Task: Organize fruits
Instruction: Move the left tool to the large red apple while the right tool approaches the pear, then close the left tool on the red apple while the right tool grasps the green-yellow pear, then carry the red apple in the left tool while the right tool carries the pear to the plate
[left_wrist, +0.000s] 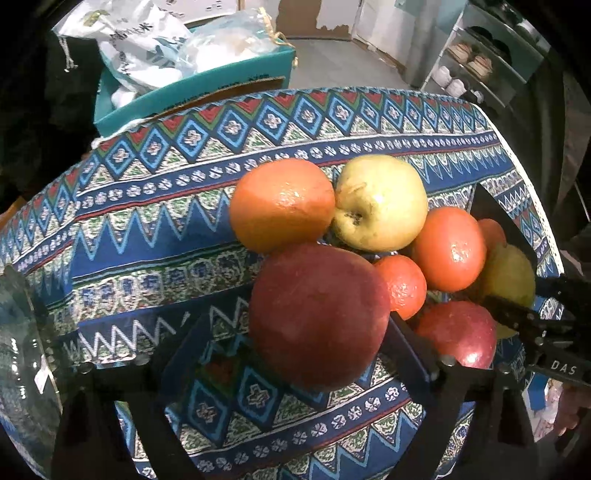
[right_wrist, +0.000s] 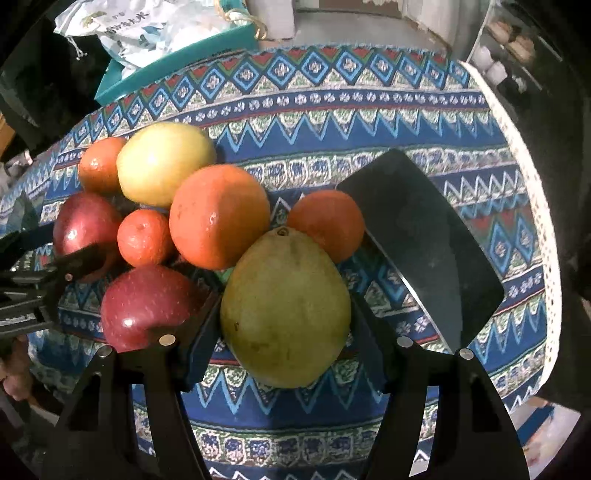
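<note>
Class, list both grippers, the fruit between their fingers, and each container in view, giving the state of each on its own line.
Left gripper: open, straddling the large red apple.
Large red apple: between the fingers, not clamped.
Right gripper: shut on the yellow-green pear.
Yellow-green pear: gripped on both sides.
Black rectangular tray: empty, on the patterned cloth.
Teal cardboard box: open, holding white bags.

This looks like a lived-in home. A desk is covered with a patterned woven cloth (left_wrist: 155, 206), a teal box (left_wrist: 192, 99) of white bags stands behind it, and a shelf rack (left_wrist: 476, 70) by the wall holds what seem to be shoes.
</note>
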